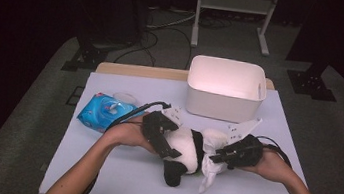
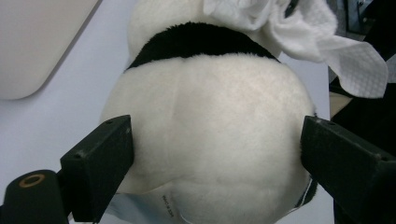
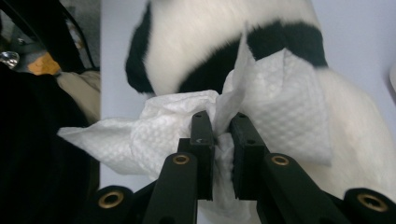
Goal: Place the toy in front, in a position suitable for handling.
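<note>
On the table (image 1: 114,175), the plush panda (image 1: 186,149) lies lengthwise between both hands, its rump between the left hand-held gripper's (image 2: 215,154) spread jaws, while the right hand-held gripper (image 3: 222,133), at three o'clock, pinches a white wipe (image 3: 280,102) against it.

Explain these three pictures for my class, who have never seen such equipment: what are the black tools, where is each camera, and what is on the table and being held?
A person sits at a table holding a two-jaw tool in each hand. The high view looks down from above the person's side. The other two pictures come from cameras riding on each tool, looking along its black jaws.

The left gripper has its jaws wide, one on each side of a plush panda; whether they press on it is hard to tell. The right gripper is pinched shut on a white wipe laid against the panda, as if cleaning it.

Also on the table: a white bin and a blue pack of wipes.
</note>
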The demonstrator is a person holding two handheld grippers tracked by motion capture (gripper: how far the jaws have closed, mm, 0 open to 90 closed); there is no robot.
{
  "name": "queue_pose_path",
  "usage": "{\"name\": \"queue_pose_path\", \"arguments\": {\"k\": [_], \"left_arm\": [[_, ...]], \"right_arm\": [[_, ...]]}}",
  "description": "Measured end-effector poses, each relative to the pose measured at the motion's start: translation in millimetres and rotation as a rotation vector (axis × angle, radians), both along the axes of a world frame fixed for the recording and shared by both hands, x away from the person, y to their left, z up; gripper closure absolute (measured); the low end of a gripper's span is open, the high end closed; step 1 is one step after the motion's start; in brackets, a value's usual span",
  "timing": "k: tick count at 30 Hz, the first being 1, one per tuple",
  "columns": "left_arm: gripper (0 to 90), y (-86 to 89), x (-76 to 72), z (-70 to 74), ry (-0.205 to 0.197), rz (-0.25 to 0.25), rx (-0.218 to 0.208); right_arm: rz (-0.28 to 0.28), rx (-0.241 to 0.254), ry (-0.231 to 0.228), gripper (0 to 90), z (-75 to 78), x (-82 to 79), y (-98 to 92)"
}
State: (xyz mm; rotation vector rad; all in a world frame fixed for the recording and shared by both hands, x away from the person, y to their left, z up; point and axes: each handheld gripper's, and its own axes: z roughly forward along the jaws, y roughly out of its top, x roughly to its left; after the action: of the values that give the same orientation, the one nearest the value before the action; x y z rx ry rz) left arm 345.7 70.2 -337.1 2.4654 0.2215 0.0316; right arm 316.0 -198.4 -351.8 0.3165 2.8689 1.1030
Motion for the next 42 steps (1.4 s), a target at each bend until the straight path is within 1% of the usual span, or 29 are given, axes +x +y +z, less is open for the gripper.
{"name": "queue_pose_path", "arguments": {"k": [2,4,5,7,9,10,13,15,17,18,20,21,22,25,27,28,30,31,34,35,37,38,40,42], "left_arm": [[10.4,0.7,-1.0,-3.8,0.005,-0.007,-0.015],[10.6,-1.0,-3.6,-8.4,-0.002,-0.015,-0.025],[10.8,-1.8,-4.6,-10.4,-0.004,-0.025,-0.027],[10.9,-3.2,-6.7,-13.7,-0.013,-0.027,-0.033],[10.9,-2.7,-7.2,-15.3,-0.009,-0.029,-0.036],[11.0,-2.2,-7.5,-16.0,-0.009,-0.03,-0.038],[11.1,-1.1,-7.2,-17.0,-0.011,-0.03,-0.047],[11.1,-0.6,-5.7,-17.0,-0.006,-0.028,-0.057],[11.1,0.3,-3.5,-16.7,-0.002,-0.025,-0.069],[11.1,0.5,-3.1,-16.4,-0.001,-0.022,-0.071],[11.1,0.0,-2.6,-15.2,0.0,-0.018,-0.072],[11.1,-0.4,-2.1,-14.3,-0.001,-0.017,-0.071],[11.0,-0.9,-1.6,-13.0,-0.006,-0.021,-0.064],[11.1,-2.5,-0.1,-10.4,-0.013,-0.023,-0.053],[11.1,-2.4,1.9,-10.3,-0.01,-0.023,-0.054],[11.2,-1.4,4.3,-10.8,-0.003,-0.008,-0.06],[11.2,0.4,7.7,-12.4,0.004,-0.003,-0.057],[11.2,1.0,8.5,-13.7,0.007,0.0,-0.061],[11.2,1.0,9.2,-15.1,0.003,-0.001,-0.06],[11.2,0.7,9.3,-15.0,0.004,0.004,-0.061],[11.2,0.2,8.9,-14.3,0.005,-0.002,-0.057],[11.2,-0.2,8.5,-13.7,0.008,-0.004,-0.057],[11.4,-0.8,7.7,-11.3,0.021,-0.001,-0.062],[13.1,-0.7,8.6,-8.3,0.02,-0.005,-0.067]], "right_arm": [[0.018,0.008,-0.012,80.3,5.2,-1.2,6.2],[0.037,0.009,-0.028,80.3,10.1,0.3,15.8],[0.045,0.006,-0.035,80.4,12.0,2.0,21.4],[0.059,-0.009,-0.048,80.3,14.4,6.4,31.9],[0.067,-0.015,-0.048,80.3,16.1,12.0,37.7],[0.063,-0.015,-0.048,80.4,16.9,14.7,38.5],[0.037,-0.03,-0.05,79.8,17.8,21.6,33.4],[0.006,-0.046,-0.037,79.8,16.2,25.7,25.2],[-0.019,-0.051,-0.026,79.8,14.7,29.1,14.4],[-0.028,-0.049,-0.027,79.8,14.6,31.0,8.4],[-0.053,-0.035,-0.012,79.8,13.4,33.5,-2.6],[-0.065,-0.038,-0.008,79.8,12.0,34.2,-6.9],[-0.074,-0.033,0.002,79.8,10.6,34.7,-10.6],[-0.081,-0.019,0.025,79.9,5.4,34.0,-17.6],[-0.081,-0.005,0.039,80.2,1.9,32.1,-20.0],[-0.083,0.002,0.05,80.3,0.3,30.2,-20.6],[-0.078,0.008,0.052,80.6,-2.6,27.0,-22.2],[-0.079,0.011,0.06,80.7,-3.7,24.8,-22.9],[-0.074,0.009,0.06,80.9,-6.9,17.8,-22.9],[-0.069,0.005,0.058,80.9,-7.6,15.6,-22.6],[-0.064,-0.007,0.051,80.9,-8.1,10.7,-21.7],[-0.059,-0.013,0.044,80.9,-8.2,8.9,-21.4],[-0.061,-0.02,0.049,80.9,-8.3,5.1,-20.4],[-0.049,-0.022,0.047,80.8,-9.3,3.2,-19.9]]}}
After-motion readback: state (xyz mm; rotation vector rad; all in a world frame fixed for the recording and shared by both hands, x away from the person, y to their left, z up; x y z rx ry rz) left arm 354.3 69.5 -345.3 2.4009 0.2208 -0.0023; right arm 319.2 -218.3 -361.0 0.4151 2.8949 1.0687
